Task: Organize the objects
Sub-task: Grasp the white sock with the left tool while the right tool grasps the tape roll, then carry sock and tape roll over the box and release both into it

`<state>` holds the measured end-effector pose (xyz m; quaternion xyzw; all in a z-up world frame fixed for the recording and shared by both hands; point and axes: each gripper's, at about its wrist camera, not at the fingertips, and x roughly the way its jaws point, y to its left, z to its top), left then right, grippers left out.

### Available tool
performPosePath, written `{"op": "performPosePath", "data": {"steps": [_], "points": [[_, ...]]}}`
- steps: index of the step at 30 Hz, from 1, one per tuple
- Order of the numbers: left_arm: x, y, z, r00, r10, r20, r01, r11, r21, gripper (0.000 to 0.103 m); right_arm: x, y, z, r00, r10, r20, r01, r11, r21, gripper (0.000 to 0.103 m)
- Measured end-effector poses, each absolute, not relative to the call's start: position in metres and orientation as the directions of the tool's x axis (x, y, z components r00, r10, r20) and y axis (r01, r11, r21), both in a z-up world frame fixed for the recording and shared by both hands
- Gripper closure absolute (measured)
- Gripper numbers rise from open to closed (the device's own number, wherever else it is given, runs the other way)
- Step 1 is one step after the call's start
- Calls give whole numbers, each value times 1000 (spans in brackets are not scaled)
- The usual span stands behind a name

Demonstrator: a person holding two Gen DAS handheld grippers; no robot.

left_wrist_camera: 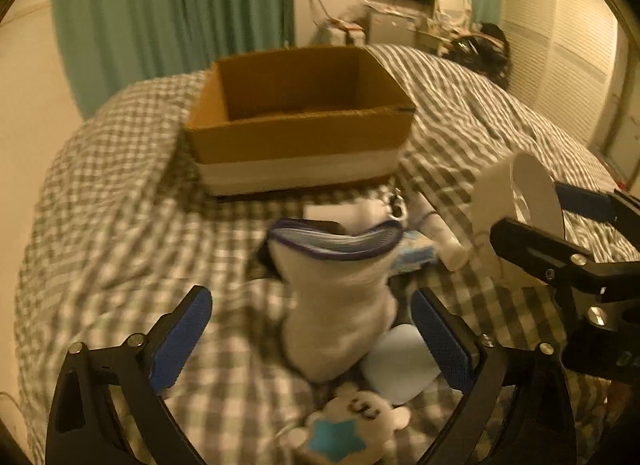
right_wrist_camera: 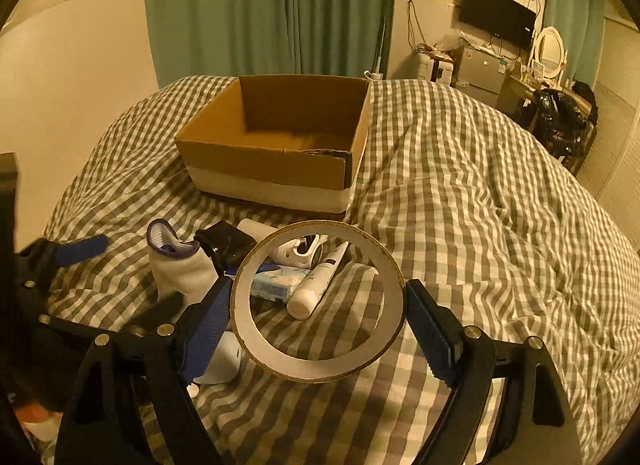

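An open cardboard box [left_wrist_camera: 300,117] [right_wrist_camera: 276,145] stands on the checked bed. My left gripper [left_wrist_camera: 312,339] is open, its fingers either side of a white sock [left_wrist_camera: 340,305] [right_wrist_camera: 180,269] with a purple cuff, apart from it. My right gripper [right_wrist_camera: 316,321] is shut on a white tape roll [right_wrist_camera: 320,365] [left_wrist_camera: 520,201] and holds it above the bed. A pile lies before the box: a white tube [right_wrist_camera: 316,285] [left_wrist_camera: 444,237], a blue tissue pack [right_wrist_camera: 276,283] [left_wrist_camera: 414,255], a black item [right_wrist_camera: 228,245], a pale blue object [left_wrist_camera: 400,365] and a plush toy [left_wrist_camera: 352,425].
The checked duvet [right_wrist_camera: 480,205] covers the bed, rumpled to the right. Green curtains [right_wrist_camera: 272,5] hang behind. A wall screen [right_wrist_camera: 496,19], small fridge [right_wrist_camera: 482,69] and mirror [right_wrist_camera: 550,51] stand at the far right.
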<state>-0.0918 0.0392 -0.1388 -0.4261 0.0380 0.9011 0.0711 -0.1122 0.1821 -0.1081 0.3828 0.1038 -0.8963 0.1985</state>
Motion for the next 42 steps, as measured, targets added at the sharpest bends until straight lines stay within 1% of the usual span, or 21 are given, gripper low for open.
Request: {"op": "performPosePath", "data": {"steps": [1, 3, 5, 9, 12, 16, 18, 24, 30, 33, 37, 42], "points": [[-96, 42, -143, -611, 109, -784, -176, -984, 0, 17, -114, 184, -110, -627, -278, -728, 435, -900, -31, 18], [-102, 45, -152, -575, 127, -808, -197, -980, -14, 53, -117, 188, -108, -624, -282, -729, 434, -901, -23, 18], [-105, 46, -158, -549, 164, -820, -218, -975, -50, 56, -122, 191, -108, -623, -282, -730, 426, -905, -13, 18], [-101, 40, -153, -561, 187, -807, -211, -974, -78, 63, -128, 197, -110, -620, -285, -731, 414, -910, 3, 18], [-97, 34, -147, -577, 181, -796, -187, -979, -87, 66, -131, 197, -111, -615, -287, -734, 416, -909, 7, 18], [-86, 28, -127, -624, 124, -772, -150, -988, -38, 67, -128, 196, -107, -625, -284, -727, 421, -907, -8, 18], [-84, 27, -117, -633, 127, -764, -149, -988, -40, 67, -127, 197, -103, -635, -279, -721, 421, -907, -20, 18], [-81, 17, -77, -694, 110, -712, -151, -989, -6, 67, -126, 198, -70, -670, -301, -679, 445, -895, -43, 18], [-109, -2, -31, -744, 73, -664, -122, -992, 28, 67, -136, 193, -20, -679, -369, -635, 510, -859, -46, 18], [-130, -11, -7, -770, 79, -634, -124, -992, 28, 67, -147, 183, 5, -675, -411, -613, 547, -836, -41, 18], [-162, -18, 8, -781, 38, -623, -106, -992, 73, 67, -169, 164, 31, -662, -464, -589, 590, -807, -26, 18], [-209, -26, 13, -774, 46, -632, -113, -991, 65, 67, -215, 129, 43, -639, -494, -590, 618, -786, -12, 19]]}}
